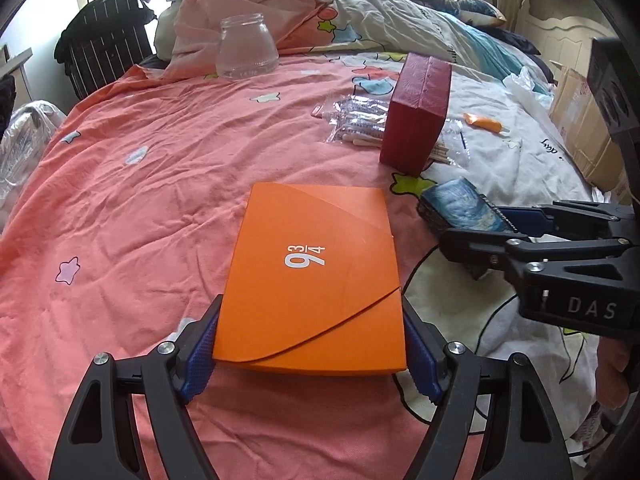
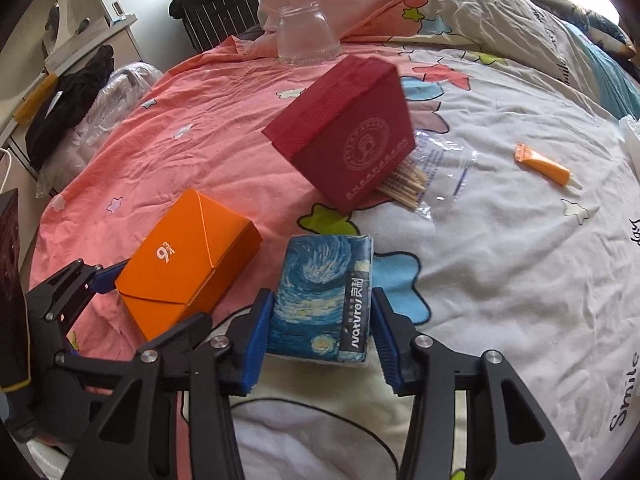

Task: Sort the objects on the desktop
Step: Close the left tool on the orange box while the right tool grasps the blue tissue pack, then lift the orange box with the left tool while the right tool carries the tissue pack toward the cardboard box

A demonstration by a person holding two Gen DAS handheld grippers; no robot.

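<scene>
At the far left of the left wrist view, a black striped bag (image 1: 106, 44) sits in the upper left corner, past the edge of the bed sheet (image 1: 140, 184). Next to it, near the top, a clear glass jar (image 1: 246, 46) stands upright on the pink part of the sheet. In the lower middle, the left gripper (image 1: 310, 354) has its blue pads pressed on both sides of the orange box (image 1: 314, 276) marked 9¾, so it is squeezing the box, which lies flat on the sheet. To the right and higher up, a dark red box (image 1: 416, 116) leans tilted on a clear bag of wooden sticks (image 1: 356, 120). Farther right, a small orange tube (image 1: 482, 122) lies alone on the white part. At the right edge, the right gripper (image 2: 318, 330) has the blue swirly tissue pack (image 2: 324, 300) between its pads. The left pad touches it; the right pad looks just apart, so I cannot tell if it grips.
</scene>
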